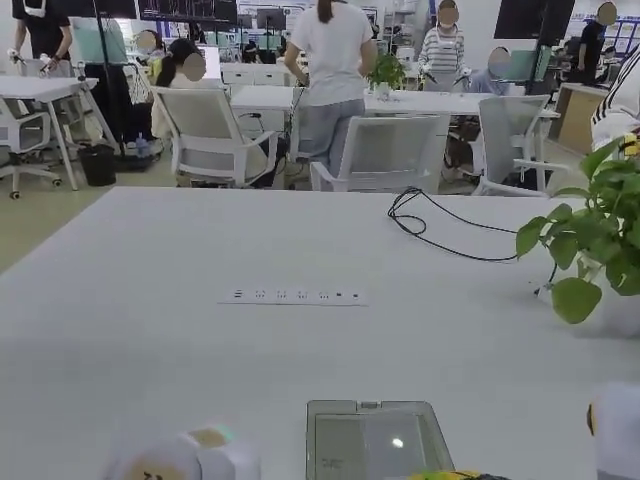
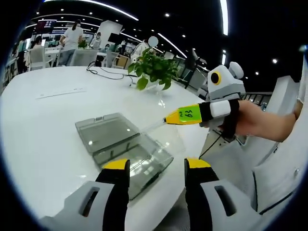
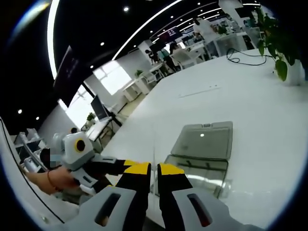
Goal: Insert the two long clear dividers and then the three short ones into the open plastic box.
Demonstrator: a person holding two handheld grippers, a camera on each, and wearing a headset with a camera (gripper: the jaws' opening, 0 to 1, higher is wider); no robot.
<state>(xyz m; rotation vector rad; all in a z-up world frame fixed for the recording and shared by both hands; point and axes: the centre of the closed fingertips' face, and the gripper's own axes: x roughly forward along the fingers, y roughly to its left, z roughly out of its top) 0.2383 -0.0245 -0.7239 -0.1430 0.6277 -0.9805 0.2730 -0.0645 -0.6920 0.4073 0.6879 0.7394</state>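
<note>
The clear plastic box (image 2: 137,159) lies open near the table's front edge, its lid (image 2: 103,129) folded flat behind it. The box lid (image 1: 370,438) also appears at the bottom of the head view. My right gripper (image 3: 154,169) is shut on a thin clear divider (image 3: 155,154), seen edge-on and held above the box (image 3: 197,174). In the left gripper view the right gripper (image 2: 169,118) reaches in from the right, the divider (image 2: 151,127) slanting down toward the box. My left gripper (image 2: 156,166) stands open just in front of the box, holding nothing.
A leafy potted plant (image 1: 590,245) stands at the table's right edge. A black cable (image 1: 440,225) loops near it, and a flush socket strip (image 1: 293,296) sits mid-table. Chairs (image 1: 380,150), other desks and several people are beyond the far edge.
</note>
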